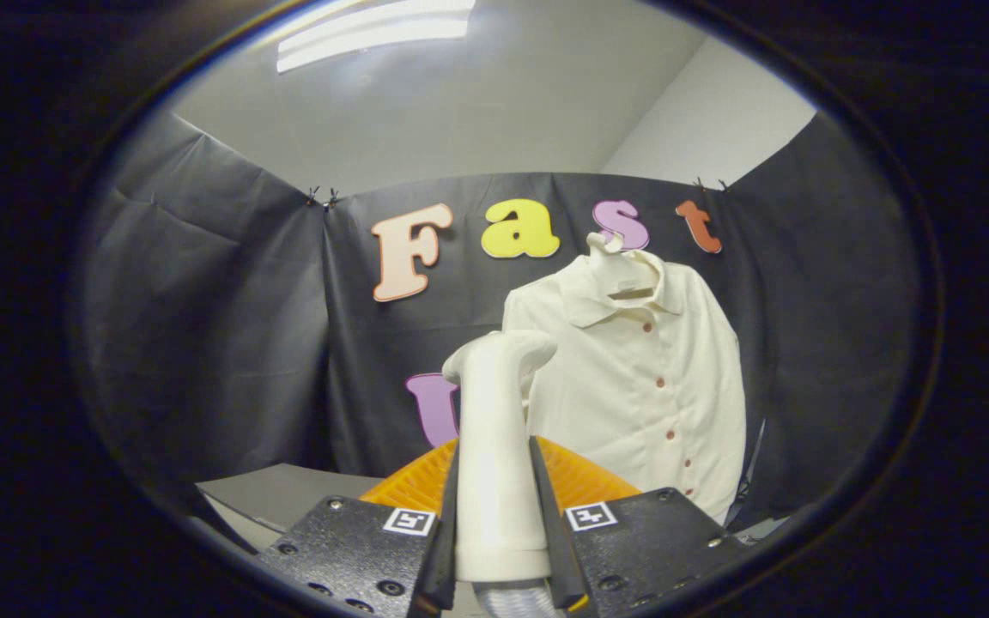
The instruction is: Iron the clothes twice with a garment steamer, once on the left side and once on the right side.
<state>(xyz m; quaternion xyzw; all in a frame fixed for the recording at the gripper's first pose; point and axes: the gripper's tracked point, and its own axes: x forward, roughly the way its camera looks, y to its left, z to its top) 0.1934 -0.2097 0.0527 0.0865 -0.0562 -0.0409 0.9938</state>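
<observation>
Black cloth hangs all round the booth, pinned at its seams, with a pale ceiling and a strip light [374, 34] overhead and a white room wall [718, 112] showing above the cloth. Down low, a grey tabletop [288, 493] runs off toward the cloth wall, its far edge close against it.

On the cloth wall a cream shirt [649, 386] hangs from a white hanger [610, 257], collar up, facing the room, with a row of reddish buttons running down its front. It hangs flat and upright, well beyond the fingers.

The gripper [499, 515] is clamped on the garment steamer [499, 429]: both fingers [445, 532] press against the sides of its white handle, which stands upright between them. The steamer's rounded head bends over at the top and points toward the shirt, overlapping the shirt's near sleeve in the view; whether it touches the fabric I cannot tell. Behind the handle and the fingers sits an orange ribbed thing [580, 476], just ahead of the gripper body; what it is I cannot make out.
</observation>
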